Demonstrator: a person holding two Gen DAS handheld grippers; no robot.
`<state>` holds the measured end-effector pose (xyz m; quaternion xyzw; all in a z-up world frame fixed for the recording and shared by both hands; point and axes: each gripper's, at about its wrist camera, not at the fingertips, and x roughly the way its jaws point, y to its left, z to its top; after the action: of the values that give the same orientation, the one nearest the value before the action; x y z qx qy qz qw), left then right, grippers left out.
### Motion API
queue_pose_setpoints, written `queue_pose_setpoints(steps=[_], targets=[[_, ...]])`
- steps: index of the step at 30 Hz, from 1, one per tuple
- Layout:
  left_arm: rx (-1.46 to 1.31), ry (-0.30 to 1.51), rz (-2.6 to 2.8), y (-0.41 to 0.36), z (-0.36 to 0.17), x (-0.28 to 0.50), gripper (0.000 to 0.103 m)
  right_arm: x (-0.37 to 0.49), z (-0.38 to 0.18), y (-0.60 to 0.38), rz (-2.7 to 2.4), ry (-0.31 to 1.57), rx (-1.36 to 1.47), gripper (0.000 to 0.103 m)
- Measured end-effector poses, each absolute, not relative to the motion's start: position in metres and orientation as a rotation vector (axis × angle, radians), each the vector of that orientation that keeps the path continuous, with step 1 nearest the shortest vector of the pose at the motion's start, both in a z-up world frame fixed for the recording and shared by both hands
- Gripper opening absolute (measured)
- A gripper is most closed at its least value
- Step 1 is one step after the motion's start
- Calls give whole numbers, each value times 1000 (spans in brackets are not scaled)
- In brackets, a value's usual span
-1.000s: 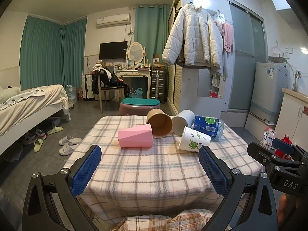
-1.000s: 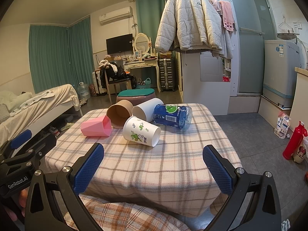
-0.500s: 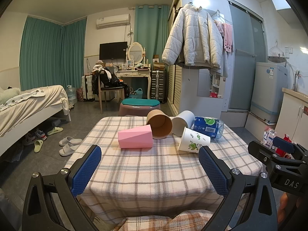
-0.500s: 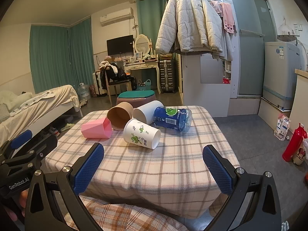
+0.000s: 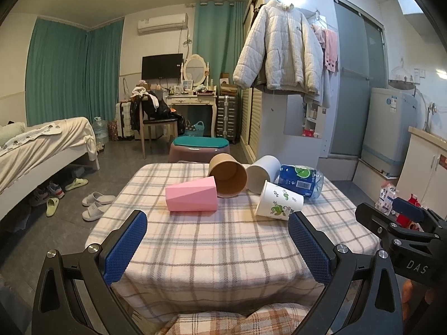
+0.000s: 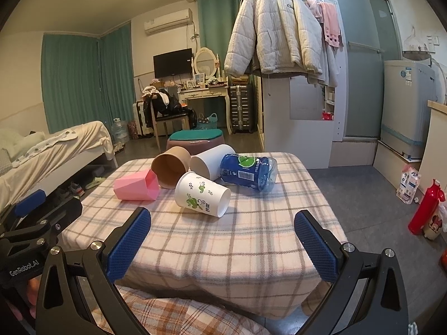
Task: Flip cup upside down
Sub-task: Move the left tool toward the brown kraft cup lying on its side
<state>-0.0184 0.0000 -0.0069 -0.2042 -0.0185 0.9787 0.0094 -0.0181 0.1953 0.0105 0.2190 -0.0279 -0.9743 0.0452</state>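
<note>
Several cups lie on their sides on a table with a plaid cloth [image 5: 218, 245]: a pink faceted cup [image 5: 191, 198], a brown paper cup [image 5: 228, 178], a plain white cup [image 5: 262, 173] and a white paper cup with green leaf print [image 5: 278, 205]. They also show in the right wrist view: pink cup [image 6: 136, 185], brown cup [image 6: 170, 165], plain white cup [image 6: 213, 159], printed cup [image 6: 201, 194]. My left gripper [image 5: 218, 247] is open and empty, short of the table's near edge. My right gripper [image 6: 222, 244] is open and empty, near the front edge.
A blue plastic bottle [image 5: 301, 180] lies behind the printed cup. A bed [image 5: 36, 150] stands at the left, slippers [image 5: 95, 203] on the floor beside the table. A white wardrobe [image 5: 279, 128] and washing machine [image 5: 391, 134] stand at the right. A red flask [image 6: 424, 206] stands on the floor.
Both grippers have backed away slightly from the table and risen a little; the cups look a bit farther off. Nothing on the table has moved.
</note>
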Motion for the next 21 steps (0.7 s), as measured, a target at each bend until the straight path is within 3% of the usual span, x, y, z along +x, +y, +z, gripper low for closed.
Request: queue_pose_setpoints(steps=[21], targets=[[-955,-74,2924,13,9,-217,103,-166,5,224,-2997,-116,794,103]])
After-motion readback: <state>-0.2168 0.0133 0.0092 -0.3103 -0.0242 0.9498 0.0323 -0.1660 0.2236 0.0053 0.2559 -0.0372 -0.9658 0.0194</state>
